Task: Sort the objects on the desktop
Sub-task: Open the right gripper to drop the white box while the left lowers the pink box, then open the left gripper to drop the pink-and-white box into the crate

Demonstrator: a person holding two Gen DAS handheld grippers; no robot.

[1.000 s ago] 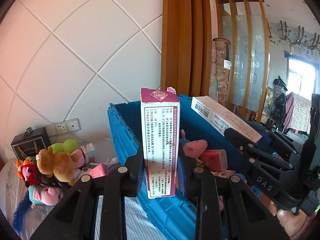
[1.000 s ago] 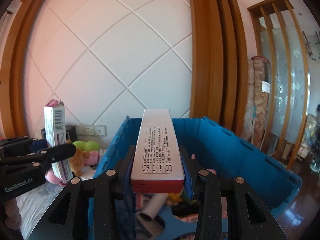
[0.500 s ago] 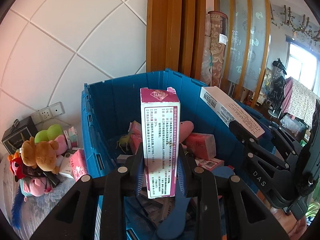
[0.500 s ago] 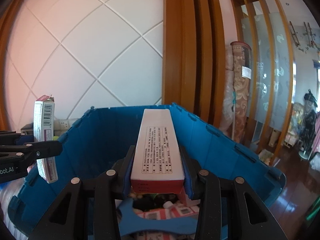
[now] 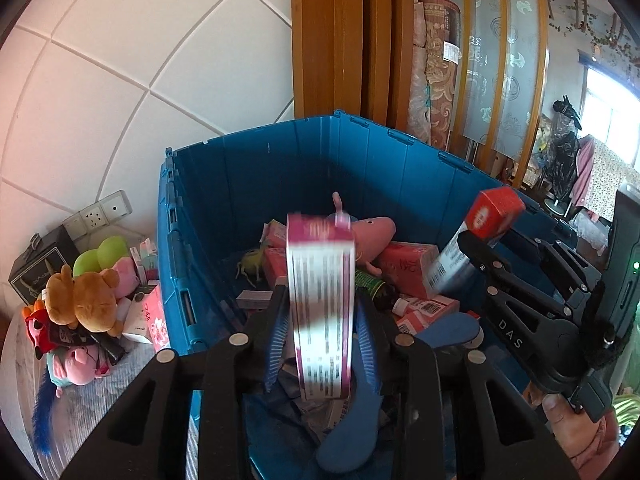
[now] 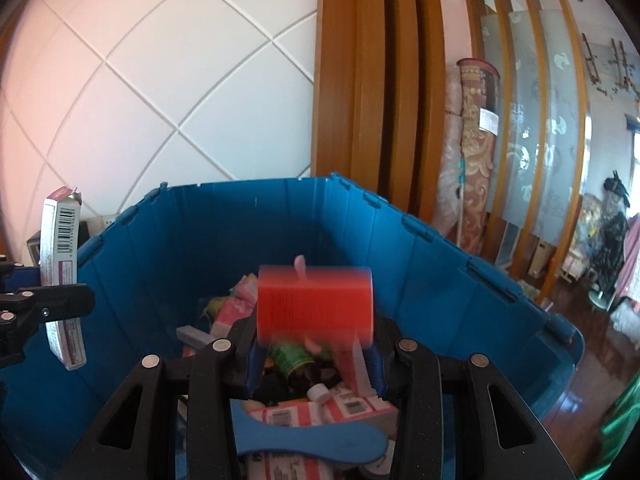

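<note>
Pink box (image 5: 322,312) loose inside just-opening left tool (image 5: 320,298); right tool (image 6: 314,334) seemingly grips red box (image 6: 314,304).

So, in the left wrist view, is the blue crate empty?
No. The blue crate already holds a pink pig toy, red boxes and a dark bottle.
</note>
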